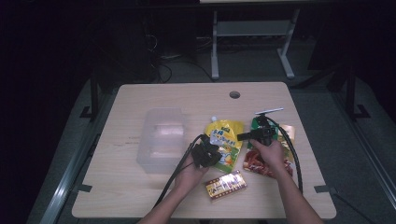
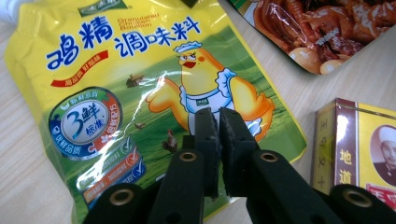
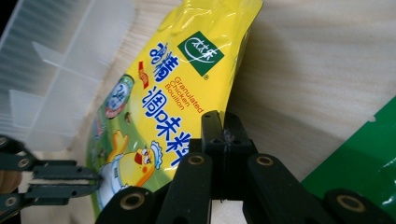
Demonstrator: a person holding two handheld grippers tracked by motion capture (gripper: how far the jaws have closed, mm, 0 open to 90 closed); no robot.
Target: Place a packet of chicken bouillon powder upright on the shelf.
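Observation:
A yellow chicken bouillon pouch (image 1: 227,140) (image 2: 140,79) (image 3: 182,79) lies flat in the middle of the table. My left gripper (image 1: 216,155) (image 2: 218,114) hangs over the pouch's lower part, above the printed chicken. Its jaws stand all but together, with only a thin slit and nothing in it. It also shows in the right gripper view (image 3: 97,180), tips at the pouch's edge. My right gripper (image 1: 240,136) (image 3: 223,117) is shut, and its tips meet the pouch's other long edge. Whether any film is pinched there I cannot tell.
A clear plastic container (image 1: 163,135) (image 3: 46,70) with dividers stands left of the pouch. A green and red pouch of braised meat (image 1: 257,164) (image 2: 322,32) lies to the right. A small yellow and brown box (image 1: 225,185) (image 2: 359,144) lies near the front edge.

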